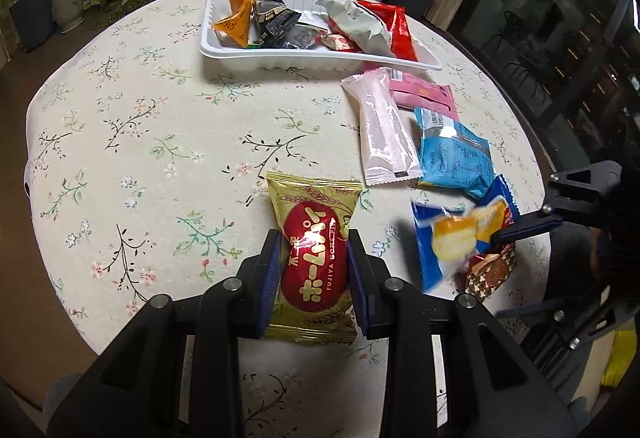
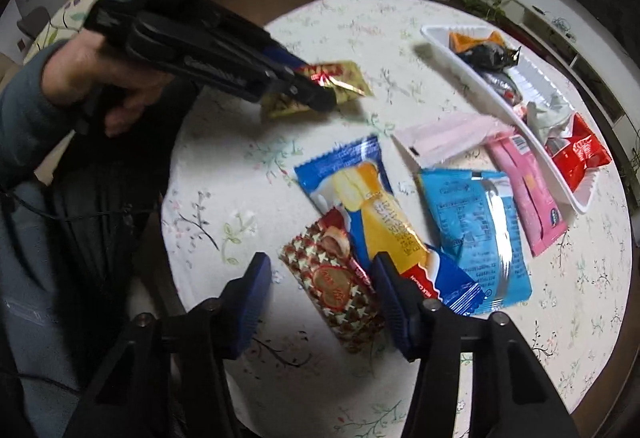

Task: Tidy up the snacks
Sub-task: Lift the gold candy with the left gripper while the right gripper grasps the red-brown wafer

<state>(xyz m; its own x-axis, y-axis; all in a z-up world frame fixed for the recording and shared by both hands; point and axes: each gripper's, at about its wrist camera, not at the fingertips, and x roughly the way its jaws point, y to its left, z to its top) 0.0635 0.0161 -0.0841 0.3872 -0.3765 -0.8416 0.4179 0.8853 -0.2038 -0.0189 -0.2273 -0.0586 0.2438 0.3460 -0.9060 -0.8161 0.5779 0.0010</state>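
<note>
My left gripper (image 1: pixel 314 238) is shut on a gold packet with a red oval label (image 1: pixel 314 262), held above the floral tablecloth. The right wrist view shows that gripper (image 2: pixel 316 94) with the gold packet (image 2: pixel 344 78) in a person's hand. My right gripper (image 2: pixel 320 278) stands open around a brown star-patterned packet (image 2: pixel 340 290). Its right finger lies against a blue and yellow packet (image 2: pixel 372 206). The left pad is clear of the brown packet. A white tray (image 1: pixel 224 50) at the far side of the table holds several snacks. In the left wrist view the right gripper (image 1: pixel 516 266) is at the brown packet (image 1: pixel 490 274).
A pale pink packet (image 1: pixel 384 134), a pink one (image 1: pixel 424 94) and a light blue one (image 1: pixel 456 158) lie between the tray and the right gripper. The round table's edge (image 2: pixel 172 238) is close to the person's body. Potted plants and a white shelf stand beyond.
</note>
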